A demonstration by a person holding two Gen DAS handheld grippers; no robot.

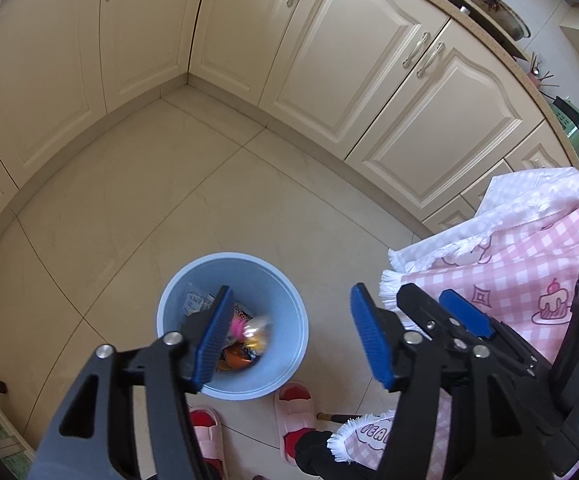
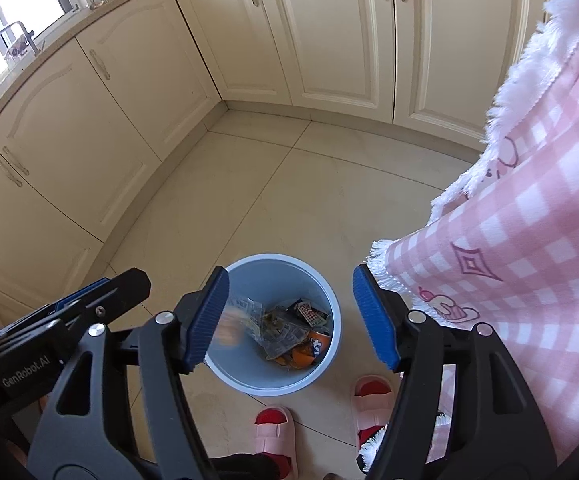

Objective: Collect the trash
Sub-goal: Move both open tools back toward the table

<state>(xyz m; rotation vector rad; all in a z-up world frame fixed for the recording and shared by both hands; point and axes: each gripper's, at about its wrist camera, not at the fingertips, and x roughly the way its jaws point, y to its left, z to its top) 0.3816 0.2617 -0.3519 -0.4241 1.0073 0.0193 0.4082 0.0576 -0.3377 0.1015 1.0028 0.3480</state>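
A light blue bin [image 1: 285, 360] [image 2: 273, 280] stands on the tiled floor and holds several wrappers and an orange packet [image 1: 235, 356] [image 2: 301, 356]. My left gripper [image 1: 291, 300] hangs open above the bin's right rim, with nothing between its blue pads. My right gripper [image 2: 291, 280] is also open above the bin, pads empty. A blurred orange scrap [image 2: 229, 330] shows just beside its left pad, over the bin. In the left wrist view the right gripper [image 1: 441, 304] sits close on the right; in the right wrist view the left gripper [image 2: 101, 292] sits close on the left.
A pink checked tablecloth [image 1: 509, 264] [image 2: 529, 240] with white fringe hangs at the right, next to the bin. A person's feet in pink slippers [image 1: 295, 412] [image 2: 371, 400] stand just below it. Cream kitchen cabinets [image 1: 329, 60] [image 2: 329, 32] line the corner behind.
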